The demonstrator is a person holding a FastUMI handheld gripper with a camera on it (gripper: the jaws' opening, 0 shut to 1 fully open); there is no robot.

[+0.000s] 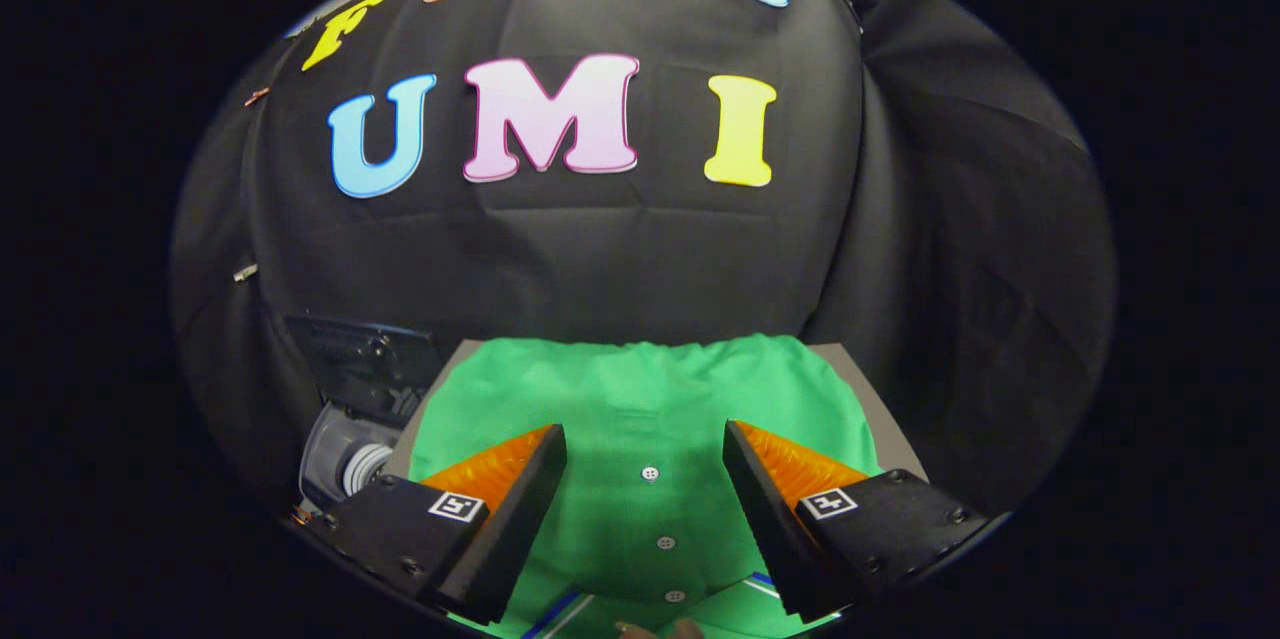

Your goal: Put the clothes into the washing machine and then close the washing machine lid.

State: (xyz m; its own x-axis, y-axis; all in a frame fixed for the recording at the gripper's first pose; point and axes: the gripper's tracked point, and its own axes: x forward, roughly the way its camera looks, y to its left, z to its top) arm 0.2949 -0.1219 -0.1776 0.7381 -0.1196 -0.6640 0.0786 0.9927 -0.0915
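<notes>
1. Here we are above the tabletop (862, 389), and the gripper (645, 464) hangs over a bright green shirt (620, 389) laid out flat.
2. The fingers (525, 479) are spread wide apart, nothing pinched between them and nothing pressed by either one.
3. In the gap between the fingers runs the shirt's button placket, with a white button (650, 472) right in the middle and two more buttons in line nearer the camera.
4. At the near end of that line the collar (560, 619) shows, edged with a blue and white stripe.
5. The green shirt covers most of the grey tabletop, reaching from under the fingers out to the far edge, where its hem lies slightly rumpled against the black cloth wall (620, 259).
6. Off beyond the left finger, beside the tabletop's left edge, sits the washing machine (350, 449): a pale grey body with a round opening.
7. Its dark, see-through lid (365, 364) stands raised behind the opening, so the machine is open.
8. The shirt is entirely on the tabletop, well apart from the machine's opening.
</notes>
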